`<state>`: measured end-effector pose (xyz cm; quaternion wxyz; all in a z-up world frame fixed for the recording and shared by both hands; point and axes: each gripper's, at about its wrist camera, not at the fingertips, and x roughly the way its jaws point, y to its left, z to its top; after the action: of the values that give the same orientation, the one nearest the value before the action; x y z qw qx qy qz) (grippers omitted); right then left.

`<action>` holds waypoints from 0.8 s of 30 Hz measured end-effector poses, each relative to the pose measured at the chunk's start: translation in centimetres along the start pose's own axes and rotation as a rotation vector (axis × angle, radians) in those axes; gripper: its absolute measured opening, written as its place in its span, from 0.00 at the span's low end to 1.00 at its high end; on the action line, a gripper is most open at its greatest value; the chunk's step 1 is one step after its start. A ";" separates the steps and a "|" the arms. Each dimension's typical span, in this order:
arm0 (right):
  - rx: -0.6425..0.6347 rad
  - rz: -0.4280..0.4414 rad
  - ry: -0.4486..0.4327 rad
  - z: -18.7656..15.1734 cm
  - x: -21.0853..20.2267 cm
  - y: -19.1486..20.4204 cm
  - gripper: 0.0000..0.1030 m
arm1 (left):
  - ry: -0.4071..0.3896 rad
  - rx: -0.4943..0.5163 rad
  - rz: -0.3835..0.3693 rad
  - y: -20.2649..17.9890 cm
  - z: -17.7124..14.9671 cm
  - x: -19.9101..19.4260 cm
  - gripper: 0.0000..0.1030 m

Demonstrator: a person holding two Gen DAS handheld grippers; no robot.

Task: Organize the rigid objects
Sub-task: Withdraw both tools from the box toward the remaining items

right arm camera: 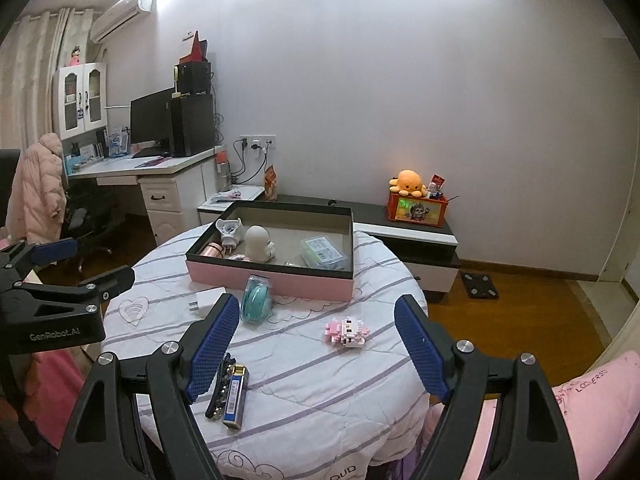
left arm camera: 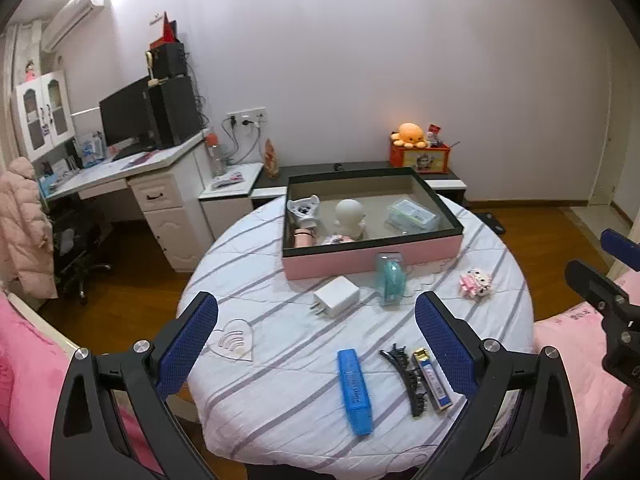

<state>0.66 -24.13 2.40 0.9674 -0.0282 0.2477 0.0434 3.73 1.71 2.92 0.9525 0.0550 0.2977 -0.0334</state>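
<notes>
A pink box (left arm camera: 372, 258) (right arm camera: 268, 278) with dark rim stands at the far side of the round table and holds a white figurine (left arm camera: 350, 216) (right arm camera: 258, 242), a clear case (left arm camera: 412, 214) and other small items. On the cloth lie a white charger (left arm camera: 336, 296) (right arm camera: 206, 300), a teal item in clear packaging (left arm camera: 390, 280) (right arm camera: 256, 298), a pink block toy (left arm camera: 476, 282) (right arm camera: 346, 330), a blue case (left arm camera: 354, 390), a black hair clip (left arm camera: 406, 376) and a blue lighter (left arm camera: 434, 382) (right arm camera: 236, 396). My left gripper (left arm camera: 316, 348) and right gripper (right arm camera: 318, 344) hover open and empty above the near table edge.
The round table (left arm camera: 280, 420) has a striped white cloth. A white desk (left arm camera: 160, 184) with monitor stands at the left, a low black-and-white cabinet (right arm camera: 416, 240) behind the table. Pink bedding (right arm camera: 592, 400) lies at the near right and left.
</notes>
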 end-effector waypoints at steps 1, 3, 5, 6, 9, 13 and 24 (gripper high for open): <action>0.003 0.003 0.001 -0.1 -0.1 0.0 0.79 | -0.003 -0.001 0.009 0.1 0.0 -0.1 0.98; 0.007 0.007 0.001 0.0 -0.2 0.0 0.79 | -0.003 -0.005 0.003 0.2 -0.1 -0.2 0.98; 0.009 0.006 0.000 -0.1 -0.2 0.0 0.79 | -0.001 -0.010 0.000 0.3 -0.2 -0.2 0.99; 0.011 0.005 0.001 -0.1 -0.2 0.0 0.79 | 0.002 -0.011 0.003 0.2 -0.2 -0.1 0.99; 0.037 0.007 0.007 0.1 -0.1 -0.4 0.79 | 0.012 -0.009 -0.007 0.1 -0.3 0.2 0.99; 0.052 0.009 0.013 0.1 0.0 -0.9 0.79 | 0.019 -0.004 -0.004 -0.1 -0.3 0.4 0.99; 0.079 -0.006 0.044 -0.1 1.0 -1.9 0.79 | 0.039 -0.004 0.014 0.2 -0.3 1.2 0.99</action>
<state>1.69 -25.96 1.91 0.9623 0.0083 0.2702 0.0301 4.55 1.91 1.95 0.9468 0.0557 0.3159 -0.0251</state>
